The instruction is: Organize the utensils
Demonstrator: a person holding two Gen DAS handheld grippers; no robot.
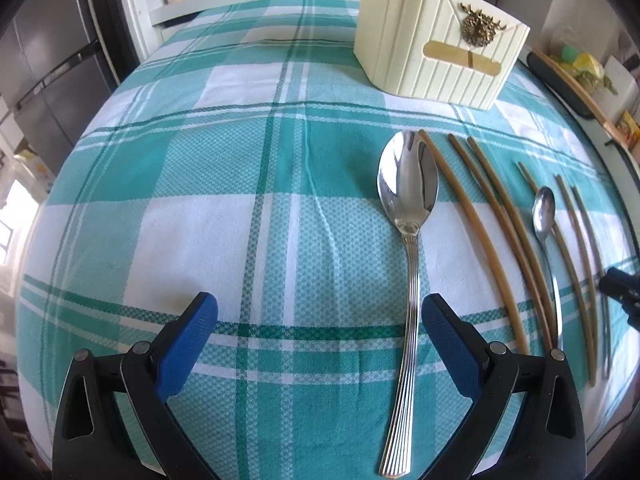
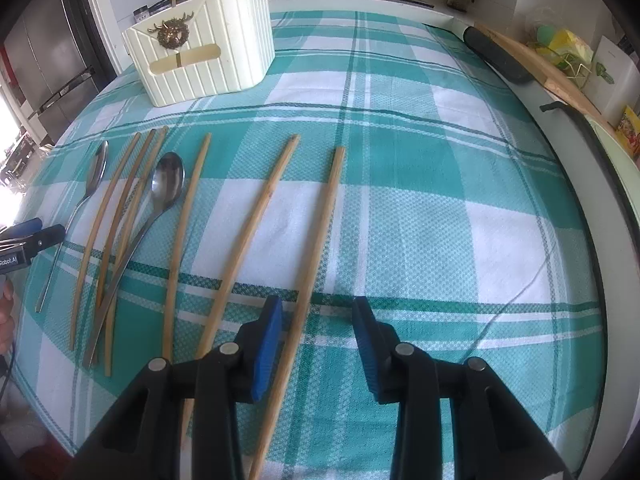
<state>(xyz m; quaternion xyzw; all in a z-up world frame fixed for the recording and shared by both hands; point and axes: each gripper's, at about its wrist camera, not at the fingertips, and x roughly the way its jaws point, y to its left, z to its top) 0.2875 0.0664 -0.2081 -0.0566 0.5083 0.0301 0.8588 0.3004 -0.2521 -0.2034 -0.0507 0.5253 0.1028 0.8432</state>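
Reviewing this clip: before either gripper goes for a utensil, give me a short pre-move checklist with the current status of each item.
1. Left gripper jaws open: ok.
2. Large spoon handle between the left jaws: ok, though close to the right-hand jaw.
3. Right gripper jaws open: ok.
4. Rightmost chopstick between the right jaws: ok, lying apart from its neighbours.
5. Utensil holder upright on the tablecloth, path to it unobstructed: ok.
6. Room inside the holder: cannot tell, interior not visible.
7. Small spoon free of chopsticks: not ok, its handle crosses one.

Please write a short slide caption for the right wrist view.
Open right gripper straddling a chopstick on checked cloth, cream holder behind.
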